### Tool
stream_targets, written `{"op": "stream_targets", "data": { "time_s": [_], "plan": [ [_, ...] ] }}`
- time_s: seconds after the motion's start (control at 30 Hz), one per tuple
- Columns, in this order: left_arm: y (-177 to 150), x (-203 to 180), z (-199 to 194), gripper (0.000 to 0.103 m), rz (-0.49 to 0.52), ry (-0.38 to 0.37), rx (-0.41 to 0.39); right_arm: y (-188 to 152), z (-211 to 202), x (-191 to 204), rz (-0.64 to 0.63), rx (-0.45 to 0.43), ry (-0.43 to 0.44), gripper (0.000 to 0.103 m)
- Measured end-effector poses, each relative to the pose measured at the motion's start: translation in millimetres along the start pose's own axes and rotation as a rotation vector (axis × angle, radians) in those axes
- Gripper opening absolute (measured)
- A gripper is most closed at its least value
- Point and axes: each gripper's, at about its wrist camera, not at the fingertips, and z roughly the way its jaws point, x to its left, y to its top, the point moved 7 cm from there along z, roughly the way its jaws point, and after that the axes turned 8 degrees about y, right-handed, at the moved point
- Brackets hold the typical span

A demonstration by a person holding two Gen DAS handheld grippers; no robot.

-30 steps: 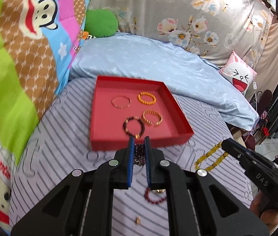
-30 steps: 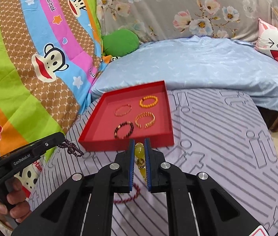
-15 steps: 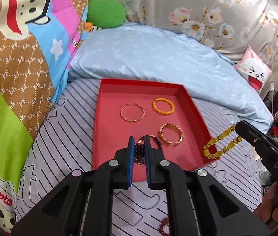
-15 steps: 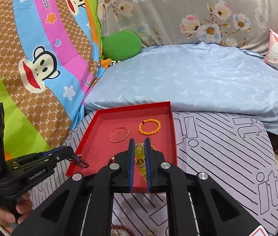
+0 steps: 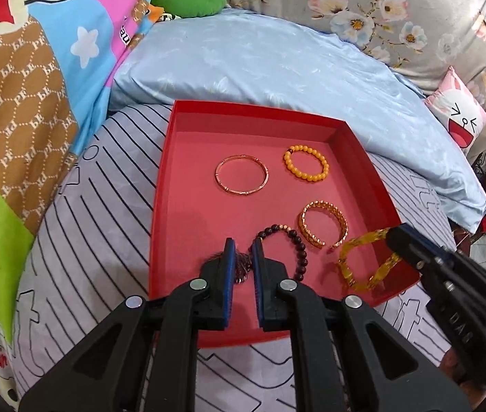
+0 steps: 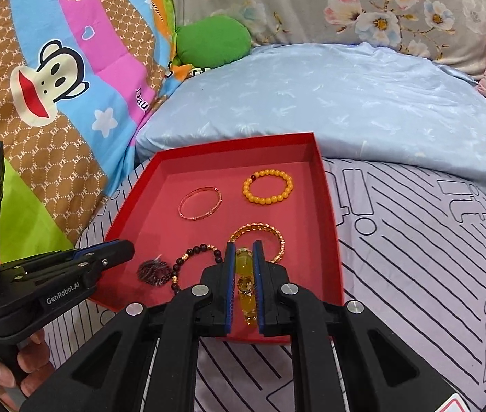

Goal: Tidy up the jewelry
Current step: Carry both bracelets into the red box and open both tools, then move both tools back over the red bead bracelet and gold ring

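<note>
Two bracelets hang pinched over the red cardboard tray (image 5: 188, 158): the left gripper (image 5: 242, 257) clenches a dark purple beaded bracelet (image 6: 153, 271) at the tray's seven o'clock, the right gripper (image 6: 242, 257) grips a translucent yellow beaded bracelet (image 5: 366, 261), long axis front-to-back, at five o'clock. Beneath lies a striped lilac bedsheet (image 5: 81, 240).
</note>
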Motion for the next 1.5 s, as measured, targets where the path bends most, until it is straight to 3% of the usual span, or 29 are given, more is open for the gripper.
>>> {"op": "stream_targets", "data": {
  "time_s": [0.07,0.2,0.37,0.93,1.5],
  "plan": [
    [4,0,0,0.017,-0.017,-0.01,-0.015,3,-1,3,-0.004,-0.01,0.006,0.019],
    [12,2,-11,0.049,-0.039,0.015,-0.072,5,-8,6,-0.002,-0.035,0.012,0.029],
    [10,8,-22,0.051,-0.025,0.046,-0.104,1,-17,4,-0.004,-0.048,-0.008,0.034],
    [-29,25,-52,0.053,-0.054,0.046,-0.11,-37,-46,8,0.005,-0.038,-0.02,0.034],
    [-93,17,-74,0.053,-0.05,0.032,-0.085,-88,-81,0,0.056,-0.021,-0.046,0.034]
  ]
}}
